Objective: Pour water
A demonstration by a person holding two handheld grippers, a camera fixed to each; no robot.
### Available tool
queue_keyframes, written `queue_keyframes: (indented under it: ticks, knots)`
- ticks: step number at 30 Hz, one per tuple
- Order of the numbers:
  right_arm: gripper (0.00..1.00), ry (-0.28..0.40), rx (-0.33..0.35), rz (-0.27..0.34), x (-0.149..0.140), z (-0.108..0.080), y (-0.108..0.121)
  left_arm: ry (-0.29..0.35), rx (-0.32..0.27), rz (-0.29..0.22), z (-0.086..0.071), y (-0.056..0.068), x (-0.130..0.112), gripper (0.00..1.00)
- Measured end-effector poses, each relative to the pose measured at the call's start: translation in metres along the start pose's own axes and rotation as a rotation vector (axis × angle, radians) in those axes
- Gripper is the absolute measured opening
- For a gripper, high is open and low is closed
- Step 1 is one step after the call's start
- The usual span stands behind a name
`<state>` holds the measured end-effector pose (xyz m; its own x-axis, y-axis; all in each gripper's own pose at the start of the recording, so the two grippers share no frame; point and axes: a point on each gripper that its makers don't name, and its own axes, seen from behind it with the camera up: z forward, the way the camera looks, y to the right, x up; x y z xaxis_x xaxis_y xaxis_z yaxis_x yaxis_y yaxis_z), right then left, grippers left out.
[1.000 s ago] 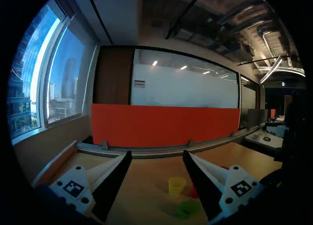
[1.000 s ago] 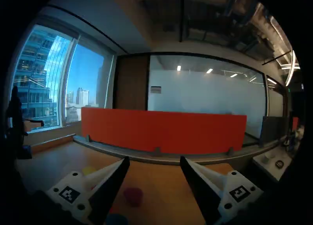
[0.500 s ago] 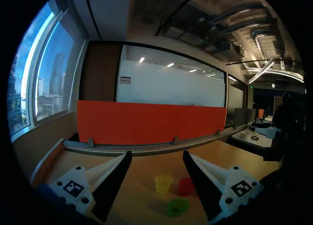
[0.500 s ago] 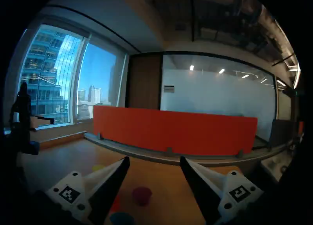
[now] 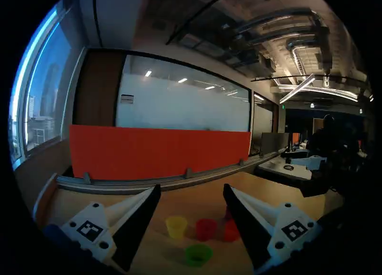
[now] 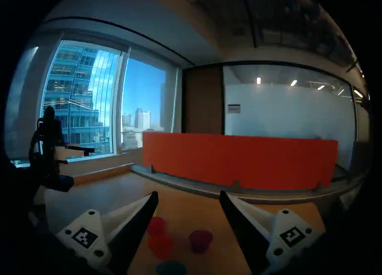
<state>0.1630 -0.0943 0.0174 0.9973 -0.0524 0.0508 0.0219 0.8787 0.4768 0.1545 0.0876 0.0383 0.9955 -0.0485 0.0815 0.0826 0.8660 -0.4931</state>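
We hold the left tongs (image 5: 191, 187) and right tongs (image 6: 187, 194) released, empty, over the counter (image 5: 192, 207); a yellow cup (image 5: 175, 226), red cup (image 5: 206, 228) and green cup (image 5: 198, 254) stand close together.

Small plastic cups are set upright on wooden desk (image 5: 191, 206). Left gripper view: yellow cup (image 5: 176, 226), red cup (image 5: 206, 228) & 2nd red cup (image 5: 231, 231) are lined up close; green cup (image 5: 198, 254) is placed nearer. Right gripper view: maroon cup (image 6: 200, 240), w/ blue cup (image 6: 170, 268) cut off at btm edge.
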Motion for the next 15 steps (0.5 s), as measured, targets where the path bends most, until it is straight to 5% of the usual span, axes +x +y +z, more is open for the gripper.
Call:
queue_keyframes:
  ticks: [15]
  knots:
    - [0.99,-0.147,0.12,-0.08,-0.026,0.0,-0.03,-0.096,-0.053,0.056,-0.002,-0.003,-0.024,0.97]
